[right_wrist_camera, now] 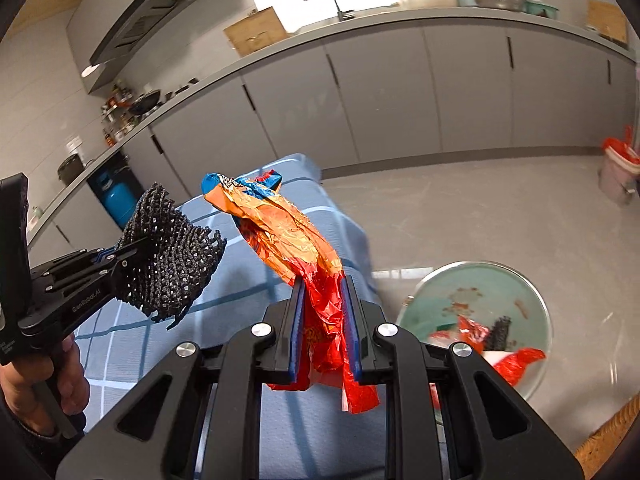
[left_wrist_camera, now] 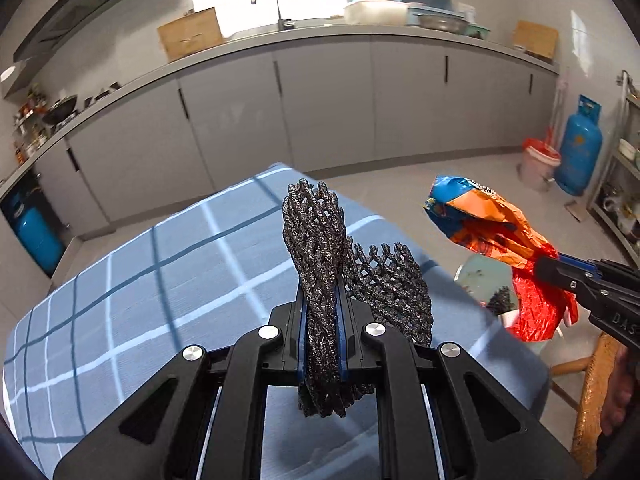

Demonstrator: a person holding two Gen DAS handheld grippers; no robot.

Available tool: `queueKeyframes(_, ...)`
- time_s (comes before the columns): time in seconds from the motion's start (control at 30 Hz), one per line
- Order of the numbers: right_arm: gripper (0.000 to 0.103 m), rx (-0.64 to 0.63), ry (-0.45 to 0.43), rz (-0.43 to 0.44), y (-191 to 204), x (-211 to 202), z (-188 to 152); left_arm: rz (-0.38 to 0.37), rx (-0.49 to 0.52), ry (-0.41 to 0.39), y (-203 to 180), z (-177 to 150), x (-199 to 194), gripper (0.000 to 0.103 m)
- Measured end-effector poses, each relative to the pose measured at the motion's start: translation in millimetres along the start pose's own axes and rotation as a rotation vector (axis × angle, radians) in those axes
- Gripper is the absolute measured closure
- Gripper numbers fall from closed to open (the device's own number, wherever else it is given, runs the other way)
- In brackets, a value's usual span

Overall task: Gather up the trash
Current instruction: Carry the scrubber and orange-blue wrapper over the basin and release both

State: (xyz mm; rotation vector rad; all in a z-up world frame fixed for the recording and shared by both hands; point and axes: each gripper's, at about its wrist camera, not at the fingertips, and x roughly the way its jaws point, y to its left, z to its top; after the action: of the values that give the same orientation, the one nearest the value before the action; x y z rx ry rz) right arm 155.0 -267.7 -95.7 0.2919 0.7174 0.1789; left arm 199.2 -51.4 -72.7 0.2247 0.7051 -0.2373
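Left gripper (left_wrist_camera: 322, 320) angled downward over checked tablecloth (left_wrist_camera: 160, 264), clamped on black foam net (left_wrist_camera: 316, 240). Right gripper (right_wrist_camera: 324, 320) alongside, likewise tilted, pinching crumpled orange snack wrapper (right_wrist_camera: 280, 232).

Both views are fisheye cameras riding just behind a hand-held gripper, looking forward and down along its fingers. The left wrist view sits over the blue checked surface (left_wrist_camera: 120, 280), close above it, facing the grey kitchen cabinets (left_wrist_camera: 320, 100) and sink tap (left_wrist_camera: 268, 0); the right gripper (left_wrist_camera: 544, 264) enters at its right edge. The right wrist view faces the same cabinets, with the left gripper (right_wrist_camera: 136, 252) at its left edge. Both share the surface, cabinets, tap and the red-lined bin (left_wrist_camera: 538, 164).
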Motion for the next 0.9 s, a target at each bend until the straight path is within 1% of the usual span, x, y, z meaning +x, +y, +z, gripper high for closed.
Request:
queueKeyframes(0.4,0.083,0.068,-0.040,-0.070,-45.9,-21.0,-1.5,-0.052,0.068,0.010,-48.5,14.1,19.1,0.091)
queueKeyframes(0.6,0.083,0.105,-0.042,-0.106,-69.4,-23.7,-5.0,-0.084,0.107,0.033,-74.7,18.6,34.3,0.091)
queueKeyframes(0.9,0.083,0.150,-0.048,-0.163,-96.9,-28.3,-5.6,-0.140,0.153,0.042,-110.6,25.4,47.9,0.091)
